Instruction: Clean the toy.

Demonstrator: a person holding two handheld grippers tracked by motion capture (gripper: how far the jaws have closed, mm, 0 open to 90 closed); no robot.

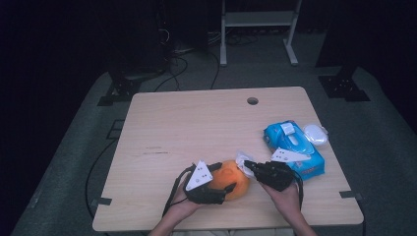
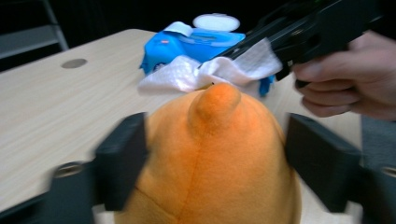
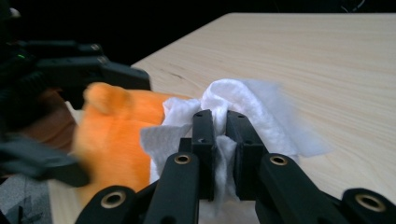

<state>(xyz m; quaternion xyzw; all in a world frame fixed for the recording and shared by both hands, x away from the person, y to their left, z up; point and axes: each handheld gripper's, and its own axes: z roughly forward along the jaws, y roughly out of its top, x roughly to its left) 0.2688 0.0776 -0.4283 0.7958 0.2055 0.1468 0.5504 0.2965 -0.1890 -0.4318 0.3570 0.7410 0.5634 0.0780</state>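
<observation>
Surface (image 1: 196, 123): pale wood, with a round hole near its far edge; my things sit toward its near right part.
Left gripper (image 1: 216, 184): in my left hand at the near edge, left of the toy's middle. Its jaws stand wide, one on each side of the orange plush toy (image 1: 231, 179), with a gap showing at both flanks in the left gripper view, so they do not press on it.
Orange plush toy: rests on the surface between my two grippers, its small rounded nub (image 2: 215, 103) pointing away from my left gripper and toward the wipe.
White wipe (image 1: 242, 161): crumpled, lying against the far right side of the toy, touching the plush at the nub.
Right gripper (image 1: 251, 167): in my right hand, just right of the toy, jaws narrow and clamped on a fold of the white wipe, which bulges out beyond them.
Blue wipes pack (image 1: 292, 147): right of everything else, lying flat, its white lid (image 1: 315, 133) flipped open to the far right; what is inside I cannot tell.
</observation>
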